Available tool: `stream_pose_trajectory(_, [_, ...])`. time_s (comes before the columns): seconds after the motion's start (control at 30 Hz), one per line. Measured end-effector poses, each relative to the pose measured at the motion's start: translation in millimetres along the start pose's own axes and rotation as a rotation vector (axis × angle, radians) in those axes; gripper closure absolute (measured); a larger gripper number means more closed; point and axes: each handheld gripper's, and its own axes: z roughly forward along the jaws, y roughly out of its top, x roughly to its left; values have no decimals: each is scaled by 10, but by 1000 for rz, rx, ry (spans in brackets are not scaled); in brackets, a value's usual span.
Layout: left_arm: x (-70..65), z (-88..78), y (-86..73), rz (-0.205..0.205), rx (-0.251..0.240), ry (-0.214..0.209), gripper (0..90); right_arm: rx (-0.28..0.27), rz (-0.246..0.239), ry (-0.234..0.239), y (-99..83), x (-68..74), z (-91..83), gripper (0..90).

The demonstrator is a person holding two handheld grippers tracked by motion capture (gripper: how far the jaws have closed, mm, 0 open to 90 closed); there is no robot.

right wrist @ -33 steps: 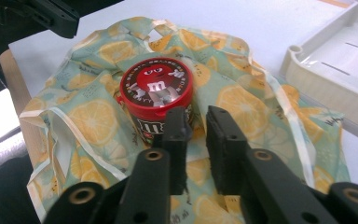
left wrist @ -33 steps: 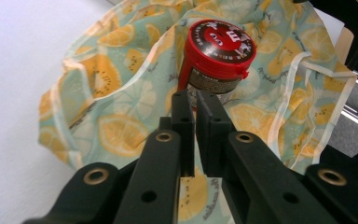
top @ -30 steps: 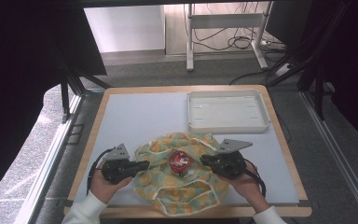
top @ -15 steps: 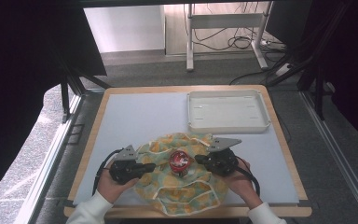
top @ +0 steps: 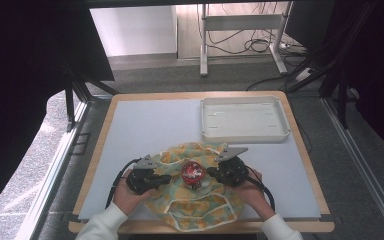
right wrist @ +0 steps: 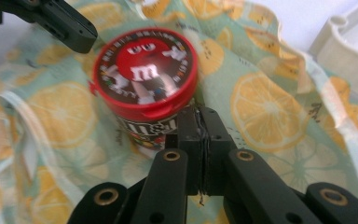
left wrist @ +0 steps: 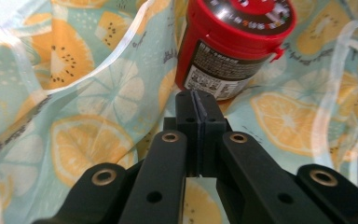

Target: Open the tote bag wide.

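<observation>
A red-lidded candy jar (top: 192,172) stands upright in the middle of a lemon-print cloth (top: 200,210) near the table's front edge. My left gripper (top: 169,178) lies over the cloth just left of the jar and my right gripper (top: 210,172) just right of it, tips pointing at each other. In the left gripper view the left gripper (left wrist: 196,100) is shut, pads together, close before the jar (left wrist: 233,51) and low over the cloth (left wrist: 88,144). The right gripper (right wrist: 200,116) is shut too, beside the jar (right wrist: 144,74). Whether either pinches cloth (right wrist: 265,107) is unclear.
A white tray (top: 245,137) sits at the back right of the pale blue table (top: 150,130), apart from the cloth; its corner (right wrist: 349,42) is in the right gripper view. The left gripper (right wrist: 74,32) reaches in at that view's top left. Cables trail from both grippers.
Both grippers have come inward from the cloth's sides toward the jar and sunk lower over the cloth. The jar has stayed in place.
</observation>
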Motion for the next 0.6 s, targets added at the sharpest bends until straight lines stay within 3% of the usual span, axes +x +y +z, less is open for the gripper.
stream_pose_trajectory(0.17, [-19, 92, 9, 5, 25, -8, 900, 23, 8, 3, 4, -16, 80, 876])
stream_pose_trajectory(0.43, [-58, 227, 9, 28, 69, -37, 900, 110, 13, 10, 0, -59, 304, 876])
stream_pose_trajectory(0.6, [-89, 268, -18, 34, 96, -70, 900, 130, 30, -45, 35, -152, 448, 882])
